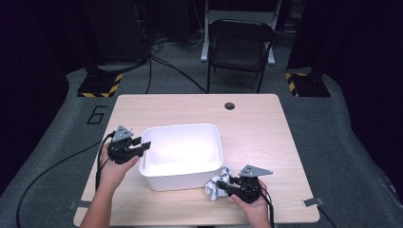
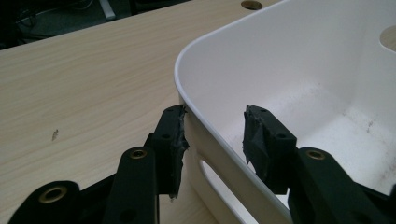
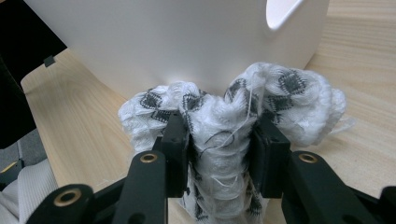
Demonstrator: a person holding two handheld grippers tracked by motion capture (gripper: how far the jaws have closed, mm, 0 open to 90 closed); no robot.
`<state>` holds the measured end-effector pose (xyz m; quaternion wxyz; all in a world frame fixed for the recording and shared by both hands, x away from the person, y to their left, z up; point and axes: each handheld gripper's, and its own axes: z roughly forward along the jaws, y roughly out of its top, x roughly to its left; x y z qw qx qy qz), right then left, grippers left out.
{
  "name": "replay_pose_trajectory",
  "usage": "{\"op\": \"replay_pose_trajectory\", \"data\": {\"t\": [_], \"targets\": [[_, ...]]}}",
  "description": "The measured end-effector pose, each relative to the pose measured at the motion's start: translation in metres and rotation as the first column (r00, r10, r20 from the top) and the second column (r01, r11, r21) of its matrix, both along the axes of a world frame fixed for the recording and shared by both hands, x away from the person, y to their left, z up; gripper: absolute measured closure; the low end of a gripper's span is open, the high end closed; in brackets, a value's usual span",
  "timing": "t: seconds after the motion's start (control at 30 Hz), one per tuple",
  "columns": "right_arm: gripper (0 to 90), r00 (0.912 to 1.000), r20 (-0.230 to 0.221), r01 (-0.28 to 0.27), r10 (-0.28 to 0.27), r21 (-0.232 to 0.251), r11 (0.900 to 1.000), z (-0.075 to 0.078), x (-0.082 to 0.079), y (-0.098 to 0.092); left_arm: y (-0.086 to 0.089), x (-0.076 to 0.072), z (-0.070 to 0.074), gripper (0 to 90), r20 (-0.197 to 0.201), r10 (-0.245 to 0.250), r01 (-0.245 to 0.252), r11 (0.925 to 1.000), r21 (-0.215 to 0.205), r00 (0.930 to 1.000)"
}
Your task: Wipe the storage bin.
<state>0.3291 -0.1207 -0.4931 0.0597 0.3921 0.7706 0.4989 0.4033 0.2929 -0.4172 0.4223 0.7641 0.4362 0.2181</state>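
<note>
On the table: a pale wooden tabletop [image 1: 266, 142] carries a white rectangular plastic bin [image 1: 181, 156] with rounded corners and cut-out handles.
Bin contents: nothing is seen inside in the high view; only a bare, slightly scuffed floor [image 2: 322, 121] is seen in the left gripper view.
Cloth: a crumpled white knitted cloth with dark diamond pattern [image 1: 216, 186] lies outside the bin, just beside its near right corner, on the tabletop.
Right gripper [image 3: 219, 154]: jaws are clenched on the cloth [image 3: 224, 126], fabric bulging around both pads.
Left gripper [image 2: 212, 140]: jaws straddle the bin's left wall [image 2: 205, 135]; outer pad is touching or nearly touching the wall, inner pad stands clear, so the wall is not yet clamped.
Done: cloth is grasped.
Left, as judged: bin steadied, cloth lifted over the rim and dropped inside.
</note>
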Motion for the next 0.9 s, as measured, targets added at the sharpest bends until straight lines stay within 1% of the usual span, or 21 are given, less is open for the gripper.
{"op": "replay_pose_trajectory", "data": {"t": [0.07,0.1,0.17,0.2,0.27,0.33,0.37,0.43,0.5,0.57,0.6,0.63,0.7,0.73,0.83,0.9], "targets": [[62.8,1.0,0.001,-0.003,0.003,-0.001,1.0,-0.001,-0.001,0.0,-0.001,0.001,0.0,59.9,0.013,0.0,0.0,1.0,0.008,0.9999],[62.8,1.0,0.002,-0.003,0.003,-0.002,1.0,-0.001,-0.001,0.0,-0.002,0.001,0.0,60.4,0.018,0.01,-0.01,0.9999,0.012,0.9998],[62.8,1.0,-0.003,0.007,-0.007,0.008,1.0,0.0,-0.001,0.001,-0.005,-0.001,0.0,62.1,0.03,0.025,-0.027,0.9989,0.037,0.9992],[62.8,1.0,0.005,0.007,-0.007,0.006,1.0,0.0,-0.001,0.001,-0.006,-0.001,0.0,62.7,0.042,0.029,-0.031,0.9987,0.041,0.9987],[62.8,0.9999,0.011,0.008,-0.009,0.011,1.0,0.001,-0.001,0.001,-0.009,-0.005,0.001,63.7,0.044,0.036,-0.038,0.9972,0.064,0.9984],[62.8,0.9997,0.022,0.007,-0.007,0.005,1.0,0.004,-0.002,0.0,-0.011,-0.009,0.002,63.6,0.046,0.038,-0.041,0.9962,0.077,0.9982],[62.8,0.9996,0.023,0.013,-0.014,0.005,1.0,0.005,-0.003,-0.001,-0.012,-0.011,0.002,63.5,0.041,0.041,-0.044,0.9964,0.072,0.9983],[62.8,0.999,0.043,0.007,-0.007,-0.001,1.0,0.007,-0.002,-0.003,-0.012,-0.013,0.002,63.4,0.032,0.05,-0.052,0.9968,0.061,0.9982],[62.8,0.999,0.043,0.013,-0.014,0.008,1.0,0.01,-0.002,-0.004,-0.011,-0.015,0.001,63.1,0.028,0.052,-0.054,0.9974,0.049,0.9982],[62.8,0.9985,0.054,0.008,-0.009,0.017,1.0,0.013,-0.003,-0.004,-0.011,-0.017,0.001,62.6,0.02,0.053,-0.054,0.9977,0.042,0.9984],[62.7,0.9982,0.058,0.01,-0.011,0.02,1.0,0.015,-0.004,-0.004,-0.01,-0.019,0.0,62.4,0.015,0.055,-0.056,0.9979,0.032,0.9984],[62.7,0.9973,0.073,0.007,-0.009,0.024,1.0,0.017,-0.004,-0.004,-0.01,-0.02,0.0,62.0,0.014,0.055,-0.056,0.998,0.03,0.9984],[62.7,0.9971,0.075,0.012,-0.014,0.029,1.0,0.02,-0.005,-0.005,-0.01,-0.022,0.001,61.5,0.0,0.053,-0.053,0.9982,0.026,0.9986],[62.7,0.9962,0.086,0.011,-0.014,0.032,0.999,0.022,-0.005,-0.006,-0.01,-0.023,0.001,61.2,-0.006,0.055,-0.055,0.9982,0.024,0.9985],[62.7,0.9955,0.094,0.011,-0.015,0.044,0.999,0.027,-0.006,-0.008,-0.012,-0.027,0.002,60.0,-0.03,0.055,-0.055,0.9982,0.024,0.998],[62.8,0.9938,0.109,0.016,-0.021,0.047,0.999,0.029,-0.006,-0.01,-0.013,-0.029,0.003,59.0,-0.038,0.051,-0.05,0.9984,0.026,0.998]]}}
